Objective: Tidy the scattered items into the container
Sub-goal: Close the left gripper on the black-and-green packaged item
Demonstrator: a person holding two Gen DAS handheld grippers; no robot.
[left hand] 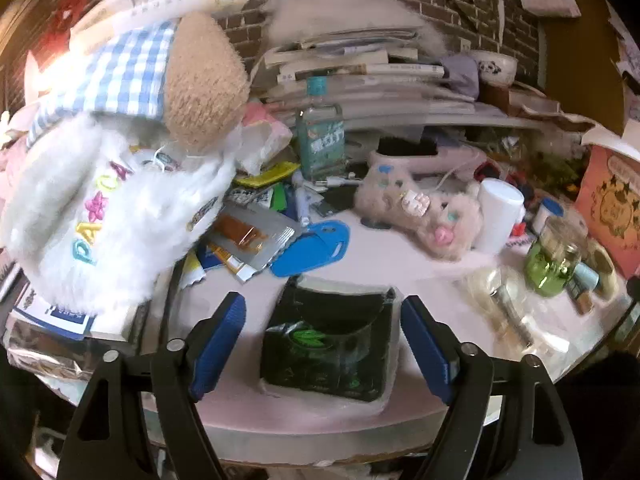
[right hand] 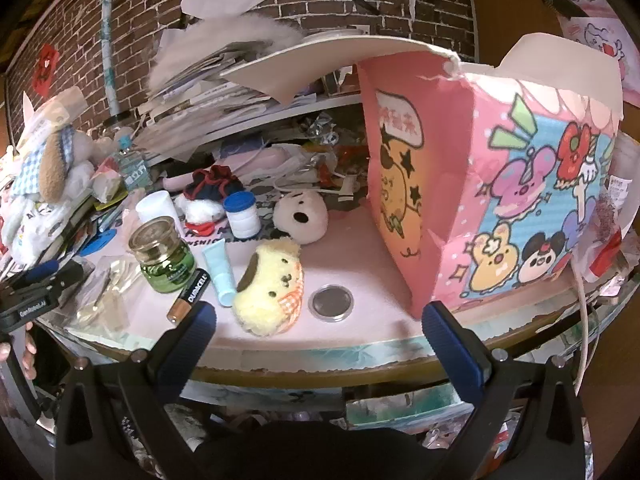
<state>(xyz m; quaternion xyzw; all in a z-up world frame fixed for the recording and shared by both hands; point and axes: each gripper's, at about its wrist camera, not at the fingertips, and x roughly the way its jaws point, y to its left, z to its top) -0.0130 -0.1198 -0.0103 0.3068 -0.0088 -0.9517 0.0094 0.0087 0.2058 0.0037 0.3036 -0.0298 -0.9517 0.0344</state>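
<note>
My left gripper [left hand: 322, 340] is open, its blue pads on either side of a black packet with green print [left hand: 332, 344] that lies flat on the pink tabletop [left hand: 384, 248]; neither pad touches it. My right gripper [right hand: 320, 344] is open and empty at the table's front edge. Ahead of it lie a yellow dog plush [right hand: 270, 290], a round coin case [right hand: 331, 303], a Duracell battery [right hand: 191, 296], a blue tube [right hand: 220, 270] and a green glass jar [right hand: 164, 258]. The pink cartoon box [right hand: 500, 184] stands open-topped at the right.
A large white plush with a checked cap [left hand: 116, 152] leans over papers at the left. A pink plush [left hand: 424, 212], white cup [left hand: 498, 212], bottle [left hand: 320, 132] and blue tag [left hand: 312, 248] crowd the middle. Stacked books [left hand: 360, 76] fill the back shelf.
</note>
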